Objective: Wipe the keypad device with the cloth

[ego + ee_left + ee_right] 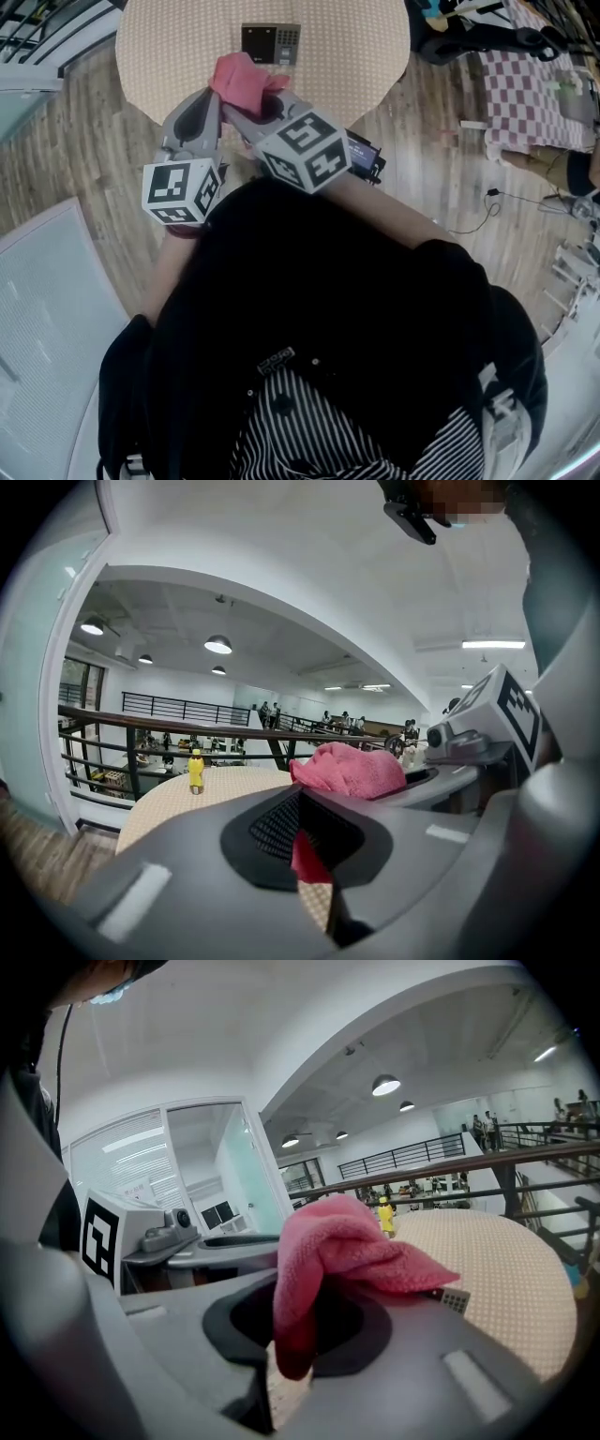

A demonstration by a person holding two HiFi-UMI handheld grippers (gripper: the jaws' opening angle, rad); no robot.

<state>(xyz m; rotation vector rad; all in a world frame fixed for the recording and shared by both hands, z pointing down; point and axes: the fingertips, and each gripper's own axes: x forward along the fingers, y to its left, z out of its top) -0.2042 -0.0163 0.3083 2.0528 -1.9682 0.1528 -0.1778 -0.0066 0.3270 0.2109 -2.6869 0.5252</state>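
Note:
The keypad device (271,43) is a small black box lying flat at the far side of the round beige table (169,47); one corner of the keypad device (454,1298) peeks out under the cloth. The pink cloth (246,81) hangs bunched above the table's near half. My right gripper (251,111) is shut on the cloth (323,1260), which drapes over its jaws. My left gripper (210,105) is right beside it, jaws together, with a strip of the cloth (308,855) between them and the rest of the cloth (349,767) bulging past its right jaw.
A small yellow bottle (196,771) stands on the table's far side, and the same bottle (385,1215) shows behind the cloth. A checkered table (534,84) and floor cables (487,202) lie to the right. A glass panel (56,309) is at the left.

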